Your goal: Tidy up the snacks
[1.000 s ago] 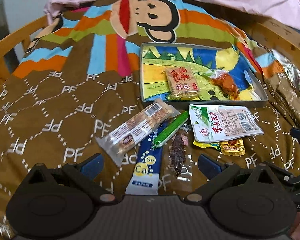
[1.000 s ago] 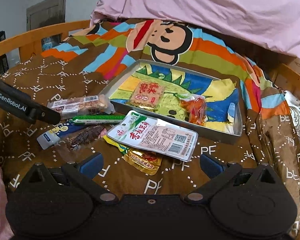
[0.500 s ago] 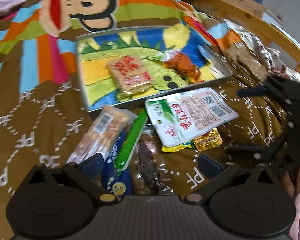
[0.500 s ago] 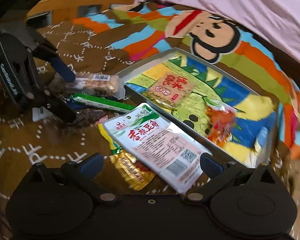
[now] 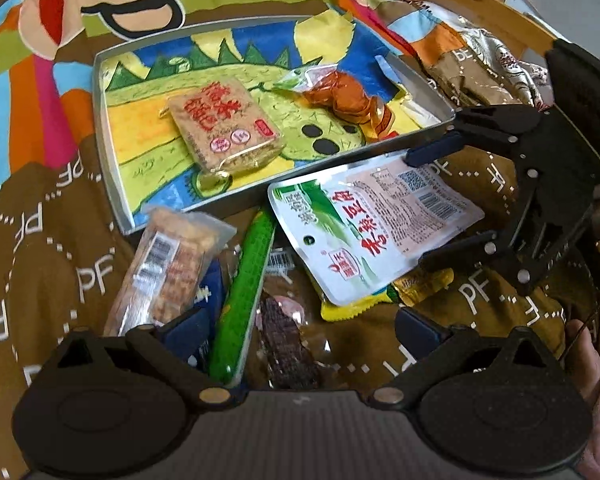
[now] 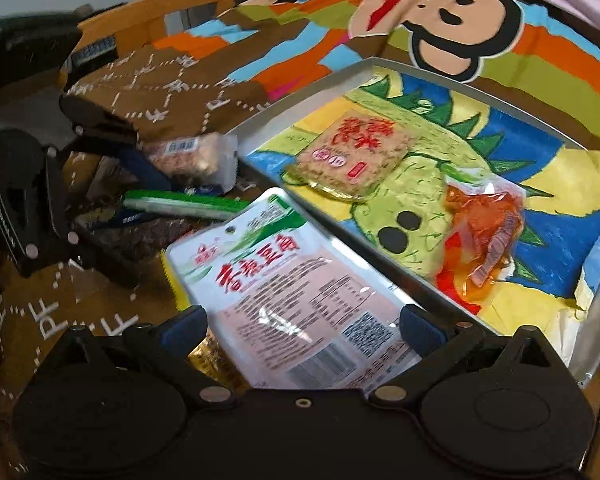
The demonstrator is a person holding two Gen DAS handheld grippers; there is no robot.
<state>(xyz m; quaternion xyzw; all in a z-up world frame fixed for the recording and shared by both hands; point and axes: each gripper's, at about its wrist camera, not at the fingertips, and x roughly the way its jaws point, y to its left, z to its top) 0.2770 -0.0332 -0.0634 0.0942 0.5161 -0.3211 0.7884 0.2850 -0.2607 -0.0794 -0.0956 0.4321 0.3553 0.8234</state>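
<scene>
Your right claw (image 6: 300,330) straddles the white tofu packet (image 6: 284,292), jaws spread; your left claw (image 5: 302,330), also released, brackets the green stick (image 5: 242,292).

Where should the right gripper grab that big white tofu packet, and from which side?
Grip the barcode end of the white packet, coming in low from the near side. It lies flat, overhanging the yellow packet, so that end has room beneath. The open right gripper already straddles it.
</scene>
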